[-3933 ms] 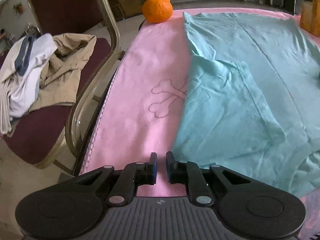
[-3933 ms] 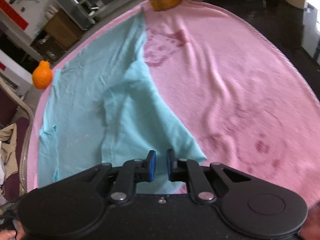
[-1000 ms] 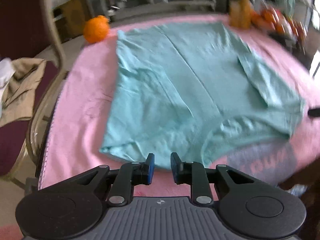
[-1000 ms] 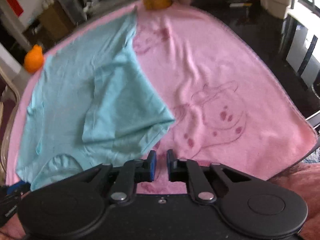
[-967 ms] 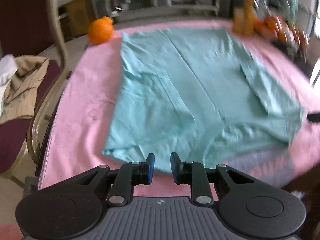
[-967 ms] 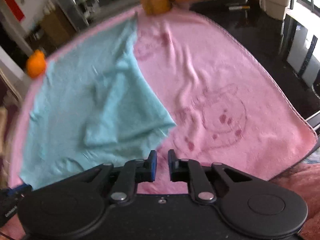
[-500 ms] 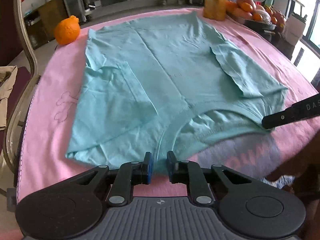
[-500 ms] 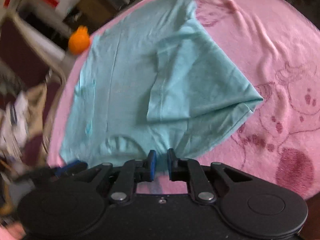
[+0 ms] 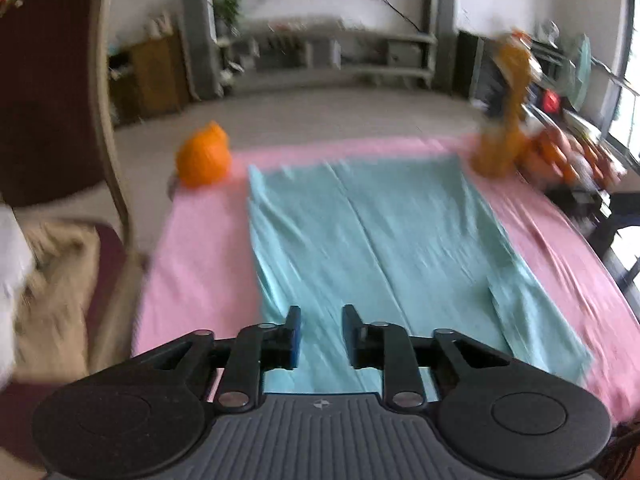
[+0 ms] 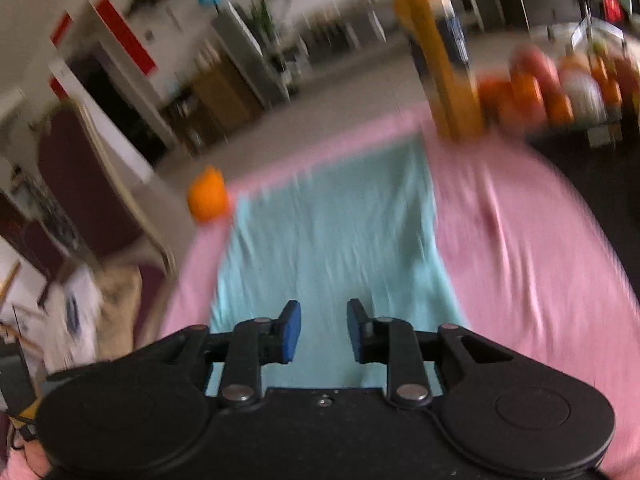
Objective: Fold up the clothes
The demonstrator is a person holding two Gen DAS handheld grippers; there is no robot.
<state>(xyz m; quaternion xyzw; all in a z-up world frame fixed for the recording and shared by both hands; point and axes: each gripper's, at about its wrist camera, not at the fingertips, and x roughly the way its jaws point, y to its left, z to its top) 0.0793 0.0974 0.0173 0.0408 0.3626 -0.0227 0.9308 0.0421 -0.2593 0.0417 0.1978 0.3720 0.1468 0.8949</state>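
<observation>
Both the left gripper (image 9: 319,334) and right gripper (image 10: 323,330) hang with jaws parted and empty over the near end of the teal shirt (image 9: 368,248), which stretches ahead in a narrow strip on the pink blanket (image 9: 200,248), so the lengthwise fold looks next, calling for a pinch on the near edge.

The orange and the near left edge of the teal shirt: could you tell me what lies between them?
Only bare pink blanket separates the orange from the teal shirt; nothing else sits there. The left wrist view shows it best, though blurred.
</observation>
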